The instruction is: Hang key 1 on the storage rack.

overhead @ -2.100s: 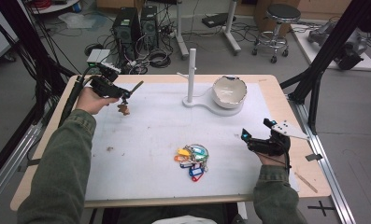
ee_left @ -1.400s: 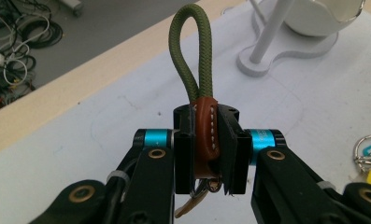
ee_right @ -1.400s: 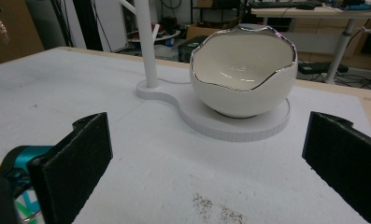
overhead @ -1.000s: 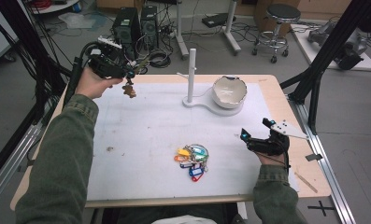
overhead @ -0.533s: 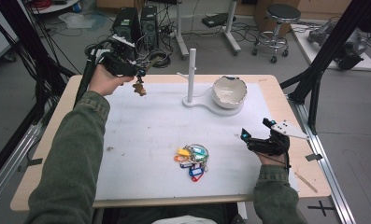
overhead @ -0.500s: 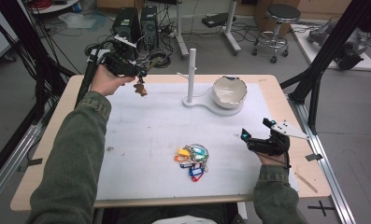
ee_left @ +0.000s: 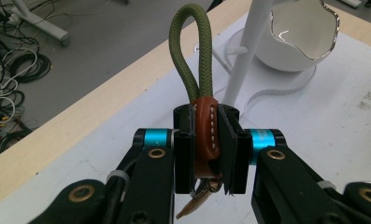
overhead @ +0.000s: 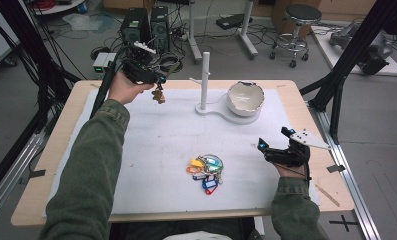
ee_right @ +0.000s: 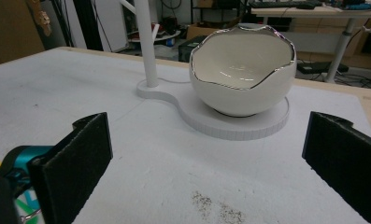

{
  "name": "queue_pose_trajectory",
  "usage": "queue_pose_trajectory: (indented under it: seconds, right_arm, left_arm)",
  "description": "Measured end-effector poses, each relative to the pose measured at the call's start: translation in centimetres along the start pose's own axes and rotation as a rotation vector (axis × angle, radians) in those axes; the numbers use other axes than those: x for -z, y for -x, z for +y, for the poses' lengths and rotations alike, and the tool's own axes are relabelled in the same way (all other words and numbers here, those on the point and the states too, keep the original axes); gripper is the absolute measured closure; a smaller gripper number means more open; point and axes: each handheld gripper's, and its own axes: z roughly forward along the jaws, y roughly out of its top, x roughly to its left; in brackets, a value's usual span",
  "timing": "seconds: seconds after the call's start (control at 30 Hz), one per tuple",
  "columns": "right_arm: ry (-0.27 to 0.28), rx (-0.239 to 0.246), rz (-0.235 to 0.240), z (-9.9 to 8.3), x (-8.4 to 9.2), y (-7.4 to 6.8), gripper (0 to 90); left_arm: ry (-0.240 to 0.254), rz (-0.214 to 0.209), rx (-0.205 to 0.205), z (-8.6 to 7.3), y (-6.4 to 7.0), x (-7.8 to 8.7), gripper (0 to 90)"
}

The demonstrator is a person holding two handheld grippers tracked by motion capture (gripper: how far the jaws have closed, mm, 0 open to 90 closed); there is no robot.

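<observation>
Above the table's far left corner, the left gripper is clamped on a brown leather keychain with an olive cord loop, carried in the air. For hanging, the loop is best kept upright and open toward the white stand's peg. The right gripper rests near the right edge, jaws apart and empty.

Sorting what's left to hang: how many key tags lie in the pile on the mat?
About 6 in one cluster, the key tags, mid-mat near the front: yellow, orange, green, blue, red. They overlap, so some may be hidden.
</observation>
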Motion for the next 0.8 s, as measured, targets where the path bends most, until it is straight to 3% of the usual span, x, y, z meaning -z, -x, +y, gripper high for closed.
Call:
queue_pose_trajectory:
  seconds: [0.43,0.8]
  right_arm:
    - [-0.003,0.004,-0.002,-0.1,0.1,0.1,0.7]
    - [-0.006,0.006,-0.002,-0.2,0.2,0.1,0.7]
  left_arm:
    - [-0.019,-0.039,0.001,0.0,0.8,-2.8,77.2]
    - [-0.026,-0.059,0.010,-0.5,1.1,-4.1,77.2]
